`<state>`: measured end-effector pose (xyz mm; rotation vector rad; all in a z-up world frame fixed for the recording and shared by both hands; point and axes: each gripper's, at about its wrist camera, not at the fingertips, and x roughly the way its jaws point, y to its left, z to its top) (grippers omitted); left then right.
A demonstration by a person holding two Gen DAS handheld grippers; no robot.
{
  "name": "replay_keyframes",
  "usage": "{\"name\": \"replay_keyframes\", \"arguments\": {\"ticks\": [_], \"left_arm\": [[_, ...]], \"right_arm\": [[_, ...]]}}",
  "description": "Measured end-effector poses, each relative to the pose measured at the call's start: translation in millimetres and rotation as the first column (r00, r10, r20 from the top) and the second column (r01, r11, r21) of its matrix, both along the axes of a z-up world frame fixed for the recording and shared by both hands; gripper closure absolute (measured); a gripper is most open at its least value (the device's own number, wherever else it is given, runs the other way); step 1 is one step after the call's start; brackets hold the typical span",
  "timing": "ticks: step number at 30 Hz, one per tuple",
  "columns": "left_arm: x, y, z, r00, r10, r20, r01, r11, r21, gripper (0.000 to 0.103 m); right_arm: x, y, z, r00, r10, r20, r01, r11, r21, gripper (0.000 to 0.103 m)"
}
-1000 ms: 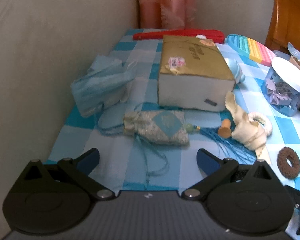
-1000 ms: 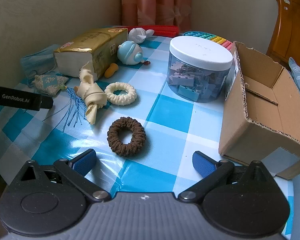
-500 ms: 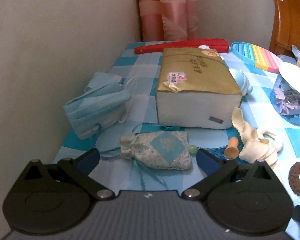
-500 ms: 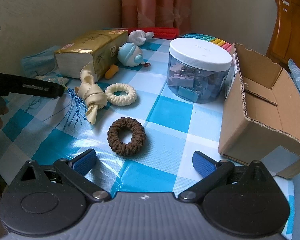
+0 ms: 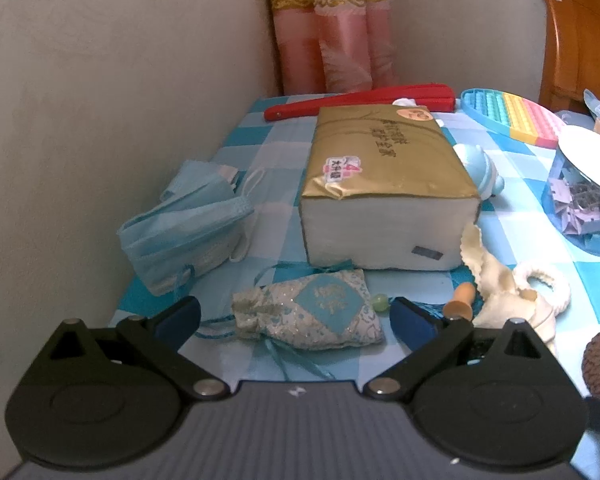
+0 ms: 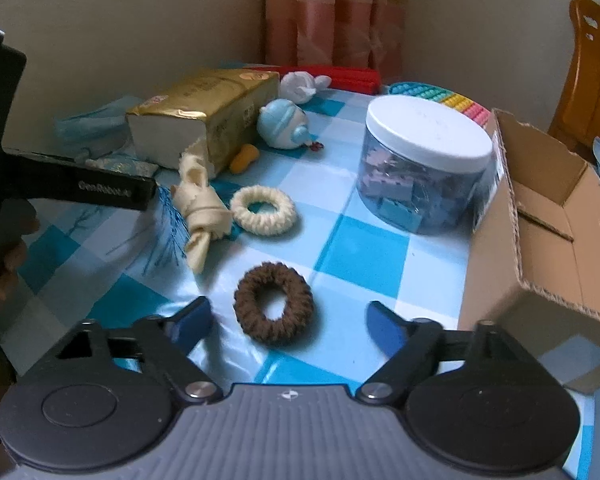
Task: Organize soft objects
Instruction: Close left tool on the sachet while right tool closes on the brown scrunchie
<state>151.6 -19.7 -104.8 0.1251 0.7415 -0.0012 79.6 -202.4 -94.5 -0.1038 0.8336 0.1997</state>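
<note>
So the left tongs [image 5: 296, 314] are spread wide with the little blue embroidered pouch [image 5: 314, 314] sitting right between the pads, not pinched, both pads clear of the fabric. The pouch lies flat on the checkered tabletop [image 5: 284, 160] close to its left edge, just in front of the gold tissue pack [image 5: 384, 188], and its blue tassel trails off toward the right. A stack of blue face masks [image 5: 188, 224] sits by the wall along that same left edge, just beside the tissue pack. Over on the right side, the right tongs [image 6: 288, 320] are closing in around the brown scrunchie [image 6: 274, 304], which lies flat between the pads near the front edge of the tabletop, but the pads aren't touching it, there's a gap on each side. Further back there's a cream scrunchie [image 6: 264, 210] touching a knotted cream cloth [image 6: 202, 210], well apart from the brown one. A clear jar with a white lid [image 6: 424, 160] stands toward the middle, and an open cardboard box [image 6: 540, 232] sits at the right edge just beside it.
</note>
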Motion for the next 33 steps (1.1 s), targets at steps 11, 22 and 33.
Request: {"name": "replay_keyframes", "arguments": {"ticks": [11, 22, 33], "left_arm": [[4.4, 9.2, 1.7, 0.999, 0.028, -0.031, -0.031, 0.995, -0.092, 0.024], [-4.0, 17.0, 14.7, 1.000, -0.002, -0.027, 0.000, 0.996, -0.087, 0.054], [-29.6, 26.9, 56.0, 0.999, -0.049, 0.014, 0.050, 0.996, -0.074, 0.055]], "right_arm": [[1.6, 10.0, 6.0, 1.000, 0.026, 0.001, -0.026, 0.999, -0.021, 0.056], [-6.1, 11.0, 9.1, 1.000, 0.025, -0.008, -0.025, 0.999, -0.029, 0.062], [-23.6, 6.8, 30.5, 0.999, 0.028, 0.033, -0.028, 1.000, -0.002, 0.062]]}}
